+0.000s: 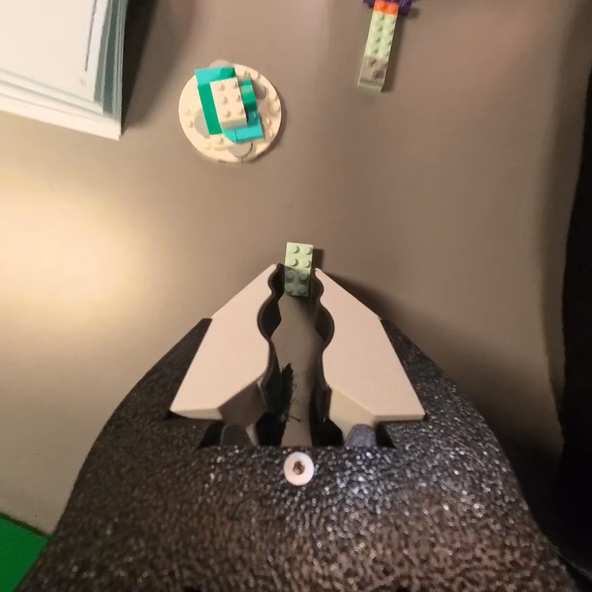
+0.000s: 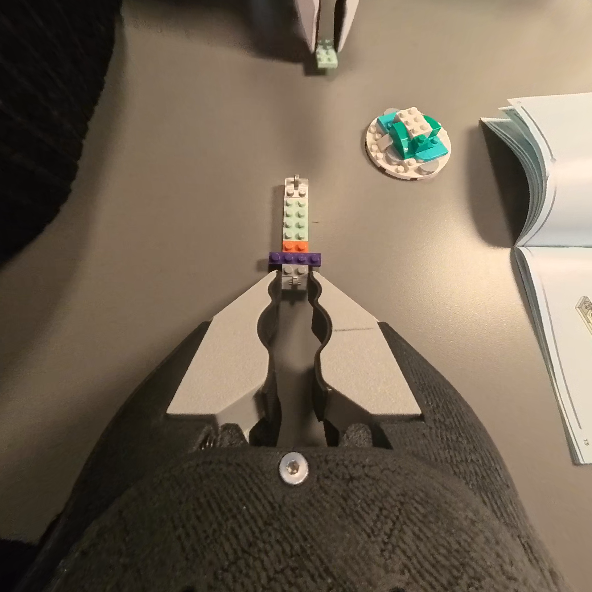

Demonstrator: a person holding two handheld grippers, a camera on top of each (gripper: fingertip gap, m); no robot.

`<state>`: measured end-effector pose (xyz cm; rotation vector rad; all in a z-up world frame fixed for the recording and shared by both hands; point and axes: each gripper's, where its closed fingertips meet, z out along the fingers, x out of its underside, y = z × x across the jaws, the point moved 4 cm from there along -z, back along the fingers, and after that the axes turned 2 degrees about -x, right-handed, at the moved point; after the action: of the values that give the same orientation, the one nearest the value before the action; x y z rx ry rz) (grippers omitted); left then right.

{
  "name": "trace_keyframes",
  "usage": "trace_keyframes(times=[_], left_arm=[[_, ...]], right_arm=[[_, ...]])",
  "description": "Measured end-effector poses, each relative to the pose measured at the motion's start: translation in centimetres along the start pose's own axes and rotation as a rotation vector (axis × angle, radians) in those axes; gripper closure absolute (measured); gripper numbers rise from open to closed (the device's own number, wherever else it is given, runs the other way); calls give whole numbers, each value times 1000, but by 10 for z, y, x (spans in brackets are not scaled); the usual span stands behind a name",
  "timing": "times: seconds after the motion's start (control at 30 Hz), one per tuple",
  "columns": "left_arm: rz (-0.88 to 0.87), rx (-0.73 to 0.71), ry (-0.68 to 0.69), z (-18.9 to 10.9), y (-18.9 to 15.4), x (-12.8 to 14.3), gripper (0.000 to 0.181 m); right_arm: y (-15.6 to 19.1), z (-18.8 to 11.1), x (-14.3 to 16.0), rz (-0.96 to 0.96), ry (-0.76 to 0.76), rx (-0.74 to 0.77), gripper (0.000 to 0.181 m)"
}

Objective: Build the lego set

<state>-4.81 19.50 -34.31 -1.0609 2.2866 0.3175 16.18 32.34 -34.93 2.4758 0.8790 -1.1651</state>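
Observation:
My left gripper is shut on a pale green 2x4 plate, which sticks out past the fingertips above the table. My right gripper is shut on the grey end of a long strip assembly: grey, purple crossbar, orange, pale green, grey clip end. The strip also shows at the top right of the left wrist view. The left gripper with its green plate shows at the top of the right wrist view. A round white plate with teal and white bricks sits on the table.
An open instruction booklet lies on the grey table beside the round build. A dark fabric surface borders the table on one side. A green patch shows at the bottom left of the left wrist view. Tip to tip, the grippers are about 20 cm apart.

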Motion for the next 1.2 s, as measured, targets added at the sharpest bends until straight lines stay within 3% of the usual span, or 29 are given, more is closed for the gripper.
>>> trace_keyframes(times=[0.23, 0.47, 0.67, 0.97, 1.2], left_arm=[[24, 37, -161, 18, -20, -70, 167], [116, 107, -171, 53, -48, -126, 168], [175, 97, -87, 81, -55, -138, 168], [206, 98, 3, 96, -56, -141, 168], [132, 99, 43, 103, -58, -141, 168]], right_arm=[[-1, 0, 0, -2, -5, 11, 167], [0, 0, 0, -10, 0, 12, 166], [0, 0, 0, -14, 0, 16, 167], [0, 0, 0, -12, 0, 19, 166], [-1, 0, 0, -11, 1, 20, 166]])
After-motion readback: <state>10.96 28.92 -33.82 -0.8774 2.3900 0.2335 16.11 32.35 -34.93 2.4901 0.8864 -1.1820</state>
